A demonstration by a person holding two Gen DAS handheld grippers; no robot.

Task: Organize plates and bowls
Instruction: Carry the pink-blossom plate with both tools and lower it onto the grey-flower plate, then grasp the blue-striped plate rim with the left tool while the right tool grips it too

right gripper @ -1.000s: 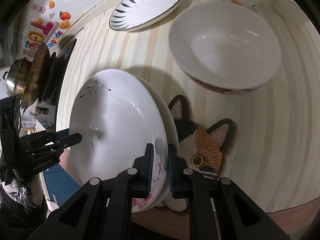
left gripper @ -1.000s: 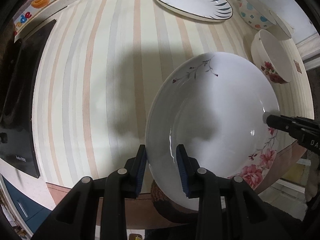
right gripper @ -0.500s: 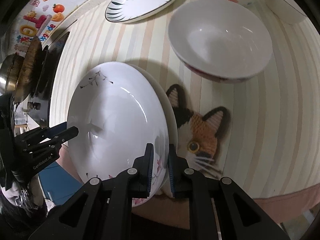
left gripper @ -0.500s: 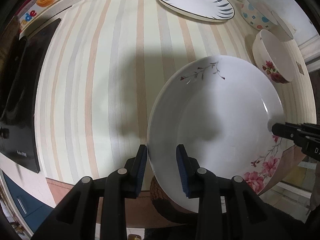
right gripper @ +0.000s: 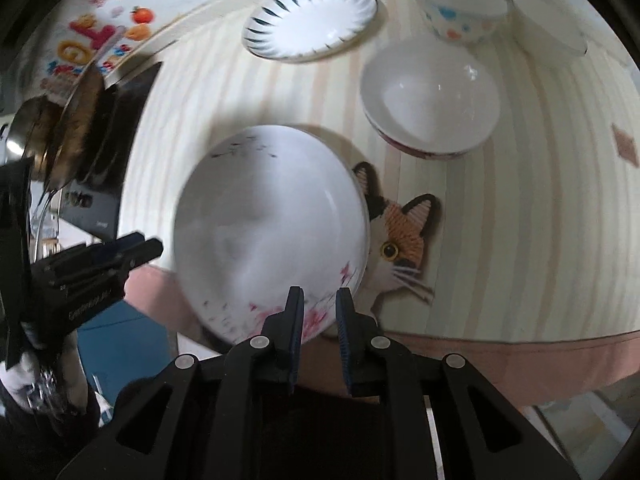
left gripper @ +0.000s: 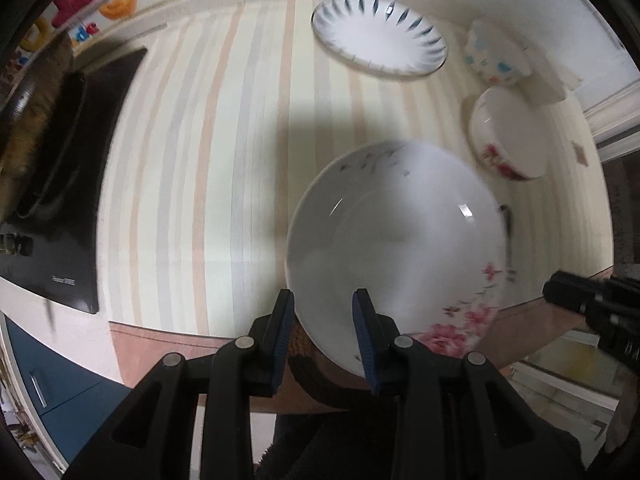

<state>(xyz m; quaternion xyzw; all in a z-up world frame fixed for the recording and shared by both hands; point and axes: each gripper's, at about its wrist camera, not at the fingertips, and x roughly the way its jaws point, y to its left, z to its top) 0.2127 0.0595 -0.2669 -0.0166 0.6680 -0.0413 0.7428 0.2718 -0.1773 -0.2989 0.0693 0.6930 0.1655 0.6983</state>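
left gripper (left gripper: 324, 320): jaws straddle the near rim of the flowered plate (left gripper: 394, 248), one finger outside the rim, one inside. Whether the pads actually pinch the rim, can't tell; blurred.
right gripper (right gripper: 318, 312): jaws set narrow, plate rim with the pink flowers sits in the gap. Contact with the pads not clear, can't tell if it clamps.
flowered plate: white, deep, pink blossoms on the near edge, dark twig print on the far edge. Sits at the front edge of the striped tablecloth (left gripper: 192, 168), partly over the cat mat (right gripper: 404, 236). Lifted or resting, can't tell.
cross-view: right gripper shows in the left wrist view at right (left gripper: 560, 292), tips apart from the plate. Left gripper shows in the right wrist view at left (right gripper: 148, 248), tips just beside the plate rim.
blue-leaf plate (left gripper: 378, 40): flat at the back of the table, well apart from the flowered plate.
red-flower bowl (right gripper: 430, 96): upright, behind the cat mat.
dotted bowl (right gripper: 460, 10): behind the red-flower bowl, near the wall.
plain white bowl (right gripper: 548, 22): right of the dotted bowl.
cooktop (left gripper: 76, 184): black, left side, pan on it.
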